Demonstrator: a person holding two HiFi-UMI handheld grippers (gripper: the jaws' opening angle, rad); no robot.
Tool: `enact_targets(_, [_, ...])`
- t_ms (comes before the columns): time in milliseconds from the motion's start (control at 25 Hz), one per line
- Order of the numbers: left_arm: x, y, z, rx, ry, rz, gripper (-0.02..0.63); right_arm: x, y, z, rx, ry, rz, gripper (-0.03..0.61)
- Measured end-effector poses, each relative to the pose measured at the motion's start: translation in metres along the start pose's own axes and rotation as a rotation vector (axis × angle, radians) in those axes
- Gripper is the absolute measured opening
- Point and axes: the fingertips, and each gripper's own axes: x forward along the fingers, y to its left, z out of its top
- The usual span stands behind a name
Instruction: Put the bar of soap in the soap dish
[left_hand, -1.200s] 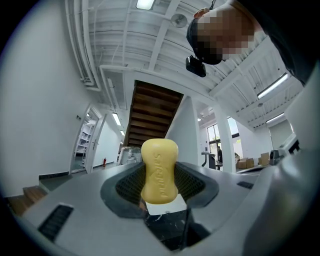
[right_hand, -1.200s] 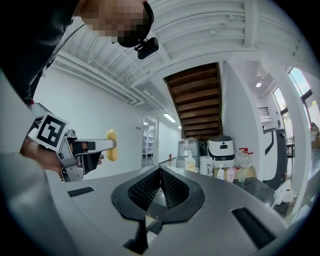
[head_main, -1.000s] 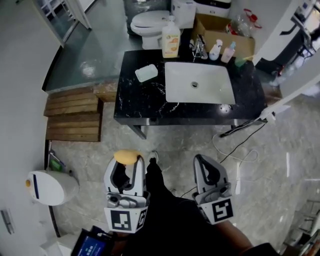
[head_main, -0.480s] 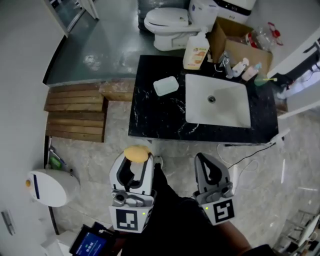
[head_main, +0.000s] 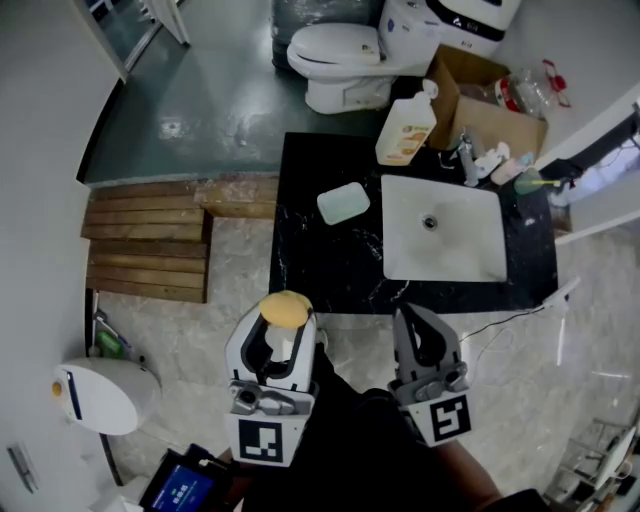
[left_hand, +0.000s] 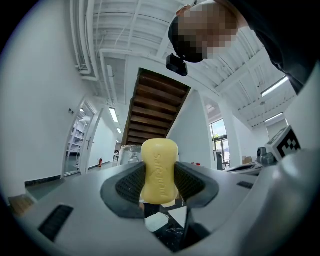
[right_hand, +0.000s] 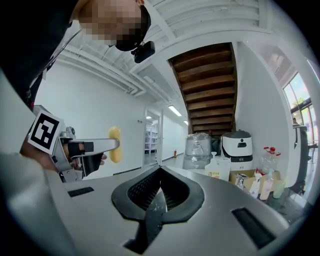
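bar of soap (left_hand: 159, 170) | long axis upright | between fingers (left_hand: 192, 182) of left gripper (head_main: 285, 322)

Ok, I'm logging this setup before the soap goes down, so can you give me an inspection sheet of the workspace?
Surface: black counter with a white sink set into it.
Job's things: yellow soap held in the left claw, short of the counter; soap dish lies left of the sink.
Clutter: pump bottle and small bottles behind the sink.
Claws: left claw shut on the soap; right claw shut, empty.
Cables: one cable on the floor by the counter's right end.
Surroundings: toilet, cardboard box, wooden steps, white bin.
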Motion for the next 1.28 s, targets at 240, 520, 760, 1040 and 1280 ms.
enact_targets(240, [0.006,0.015,-0.004,-0.003,-0.011,0.011,0.178,0.019,0.008,-0.002,-0.021,0.019,0.019,0.008])
enact_targets(520, [0.001,0.022,-0.007,-0.016,-0.006,0.046,0.178,0.017,0.005,-0.003,-0.043,0.045,0.016,0.008])
enact_targets(760, [-0.013,0.027,-0.006,-0.021,-0.009,0.103,0.178,0.021,0.008,0.004,-0.048,0.024,0.040,0.008])
enact_targets(1040, [-0.016,0.022,-0.008,-0.016,0.016,0.162,0.178,0.035,0.022,0.007,-0.039,0.001,0.172,0.008])
enact_targets(1280, [-0.001,0.005,-0.007,0.007,0.011,0.154,0.178,0.035,-0.001,0.017,-0.034,-0.033,0.163,0.008])
